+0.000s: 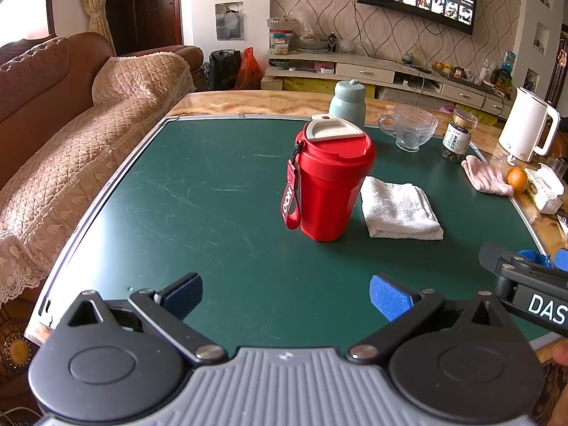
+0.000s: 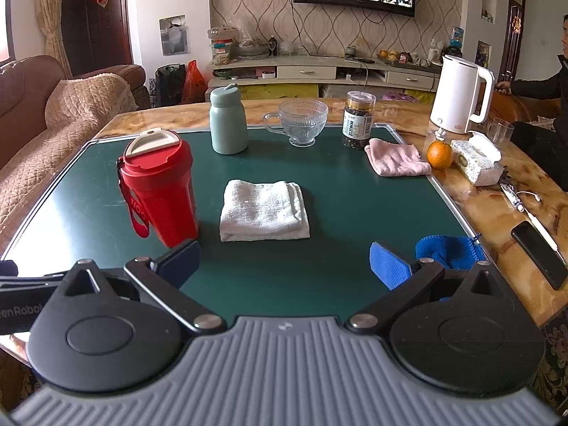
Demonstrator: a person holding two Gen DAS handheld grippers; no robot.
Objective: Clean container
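A red cup (image 1: 332, 184) with a grey lid and a red strap stands upright on the green mat (image 1: 213, 213). It also shows in the right wrist view (image 2: 161, 191) at the left. A folded white cloth (image 1: 399, 207) lies just right of the cup, also in the right wrist view (image 2: 264, 211). My left gripper (image 1: 285, 298) is open and empty, near the mat's front edge, short of the cup. My right gripper (image 2: 284, 264) is open and empty, in front of the white cloth. Part of the right gripper's body shows at the left wrist view's right edge.
At the back stand a pale green bottle (image 2: 228, 122), a glass cup (image 2: 301, 120), a jar (image 2: 358, 120) and a pink cloth (image 2: 396, 158). A white kettle (image 2: 461, 96), an orange (image 2: 439, 155), a tissue pack (image 2: 475, 159), a phone (image 2: 539, 254) and a blue cloth (image 2: 449, 250) lie right.
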